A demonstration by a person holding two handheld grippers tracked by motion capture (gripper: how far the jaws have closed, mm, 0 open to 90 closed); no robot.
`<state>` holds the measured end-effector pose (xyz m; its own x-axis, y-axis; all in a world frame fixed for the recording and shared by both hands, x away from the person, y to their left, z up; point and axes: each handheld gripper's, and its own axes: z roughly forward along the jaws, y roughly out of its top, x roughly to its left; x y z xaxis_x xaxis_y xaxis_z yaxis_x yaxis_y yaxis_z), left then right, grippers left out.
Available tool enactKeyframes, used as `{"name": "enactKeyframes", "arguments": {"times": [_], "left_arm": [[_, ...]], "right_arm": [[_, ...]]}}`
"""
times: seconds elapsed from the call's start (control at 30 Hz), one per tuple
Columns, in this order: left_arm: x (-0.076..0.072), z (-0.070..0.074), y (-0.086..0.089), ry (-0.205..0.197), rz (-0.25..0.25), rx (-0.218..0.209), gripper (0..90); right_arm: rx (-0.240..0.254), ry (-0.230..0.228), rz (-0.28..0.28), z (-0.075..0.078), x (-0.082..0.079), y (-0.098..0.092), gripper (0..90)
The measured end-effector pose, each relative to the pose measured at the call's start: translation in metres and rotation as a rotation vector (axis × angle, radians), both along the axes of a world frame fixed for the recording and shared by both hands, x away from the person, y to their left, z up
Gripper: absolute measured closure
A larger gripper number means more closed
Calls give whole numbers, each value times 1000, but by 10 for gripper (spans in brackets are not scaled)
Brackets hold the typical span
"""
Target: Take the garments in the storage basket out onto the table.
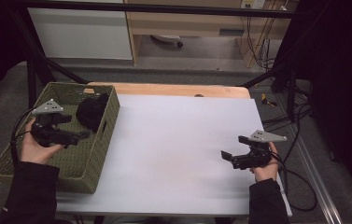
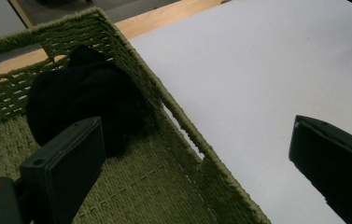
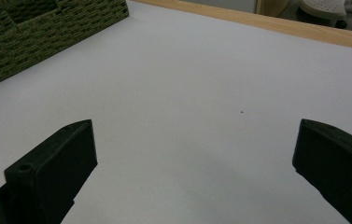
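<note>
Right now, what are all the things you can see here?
basket: one, green woven, on the table's left edge.
cloth: one, black, bunched in the basket's far corner.
sheet: one, white, covers most of the table.
table: one, wooden, its far edge shows past the sheet.
cables: several, black, on the floor to the right.
left gripper: one, black, open, over the basket and pointed at the cloth.
right gripper: one, black, open, over the sheet's right side.
hands: two, each holds a gripper.
</note>
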<state>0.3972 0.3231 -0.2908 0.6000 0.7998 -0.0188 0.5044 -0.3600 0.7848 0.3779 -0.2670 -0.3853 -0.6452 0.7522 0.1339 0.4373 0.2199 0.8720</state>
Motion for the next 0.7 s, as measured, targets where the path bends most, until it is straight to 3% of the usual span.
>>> {"name": "enactKeyframes", "arguments": {"times": [0.27,0.7], "left_arm": [[16,8,-1,7,21,41,33],[45,1,3,47,69,80,37]], "right_arm": [[1,-3,2,0,0,0,3],[0,-3,1,0,0,0,3]]}}
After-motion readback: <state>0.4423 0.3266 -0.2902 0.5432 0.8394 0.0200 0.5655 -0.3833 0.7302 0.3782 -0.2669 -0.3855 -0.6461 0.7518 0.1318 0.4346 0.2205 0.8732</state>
